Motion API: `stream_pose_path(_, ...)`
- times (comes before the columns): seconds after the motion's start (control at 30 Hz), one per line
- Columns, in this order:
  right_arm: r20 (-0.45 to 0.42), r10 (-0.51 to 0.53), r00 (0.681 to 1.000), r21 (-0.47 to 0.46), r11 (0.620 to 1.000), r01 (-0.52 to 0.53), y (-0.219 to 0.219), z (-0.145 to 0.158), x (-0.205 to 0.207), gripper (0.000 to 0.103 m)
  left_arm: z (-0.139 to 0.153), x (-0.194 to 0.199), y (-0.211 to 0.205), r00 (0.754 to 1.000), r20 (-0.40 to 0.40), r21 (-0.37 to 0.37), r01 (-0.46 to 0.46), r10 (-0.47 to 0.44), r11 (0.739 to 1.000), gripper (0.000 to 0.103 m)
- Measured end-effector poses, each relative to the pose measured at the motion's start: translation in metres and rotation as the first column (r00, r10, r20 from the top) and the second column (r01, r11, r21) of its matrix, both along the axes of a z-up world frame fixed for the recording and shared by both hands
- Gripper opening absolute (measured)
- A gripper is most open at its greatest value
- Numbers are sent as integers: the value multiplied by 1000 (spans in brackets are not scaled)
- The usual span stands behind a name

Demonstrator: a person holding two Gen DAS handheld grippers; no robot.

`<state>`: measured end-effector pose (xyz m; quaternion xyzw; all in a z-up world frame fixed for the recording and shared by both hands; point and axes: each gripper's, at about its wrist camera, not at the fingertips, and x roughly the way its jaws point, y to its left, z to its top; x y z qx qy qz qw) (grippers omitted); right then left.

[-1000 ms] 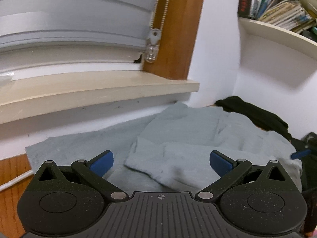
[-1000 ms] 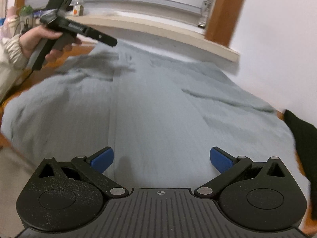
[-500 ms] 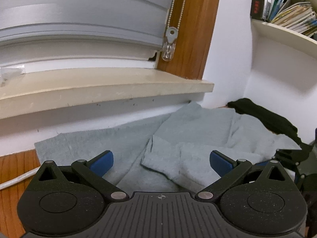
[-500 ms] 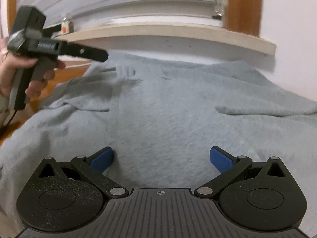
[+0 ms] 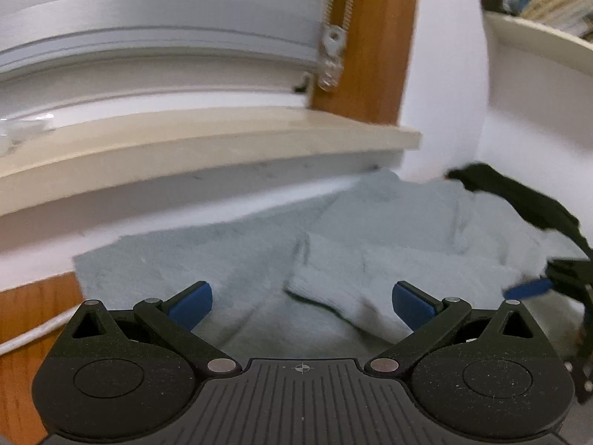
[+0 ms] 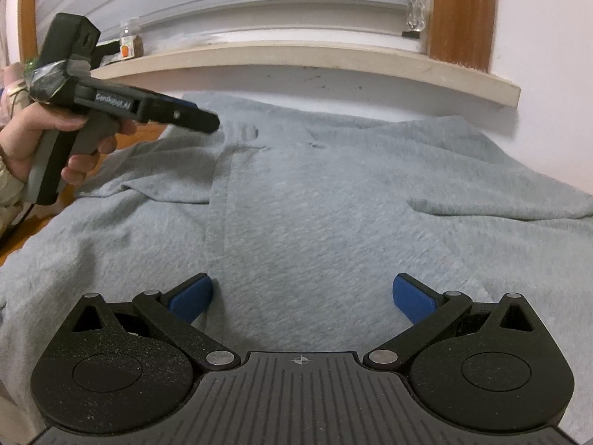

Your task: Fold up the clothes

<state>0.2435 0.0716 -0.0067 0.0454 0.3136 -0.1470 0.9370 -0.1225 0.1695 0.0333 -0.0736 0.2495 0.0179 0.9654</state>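
The grey garment (image 6: 333, 200) lies spread flat on the surface below the window sill (image 6: 333, 63), its long axis running from me toward the wall, far edge against it. My right gripper (image 6: 302, 296) hovers low over the middle, fingers spread wide, holding nothing. My left gripper (image 5: 302, 306) is spread too, empty, over the left folded flap. A dark garment (image 5: 519, 204) crowds the right edge. Since a second ago, my right has swung to face the sill squarely.

Grey garment (image 6: 315, 204) – matt fleecy cloth; sill (image 6: 296, 59) smooth.
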Motion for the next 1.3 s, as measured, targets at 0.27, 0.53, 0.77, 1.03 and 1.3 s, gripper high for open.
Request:
stream_pose_path(0.27, 4, -4, 1000, -40, 999, 4, 6, 0, 1, 103, 5, -1, 4, 999, 17, -7, -37, 37, 999, 103)
stream_pose_path(0.53, -56, -4, 998, 3, 1000, 5, -1, 7, 16, 103, -4, 4, -4, 999, -46, 47, -3, 5, 999, 103)
stream_pose_path(0.77, -26, 82, 996, -62, 995, -84, 26, 15, 52, 73, -4, 5, -5, 999, -51, 45, 4, -2, 999, 103)
stream_pose_path(1.03, -18, 72, 997, -35, 997, -72, 12, 18, 61, 15, -1, 3, -5, 999, -45, 42, 1, 1, 999, 103)
stream_pose_path(1.3, 23, -35, 999, -163, 986, 39, -17, 58, -4, 7, -1, 2, -8, 999, -52, 51, 18, -15, 999, 103)
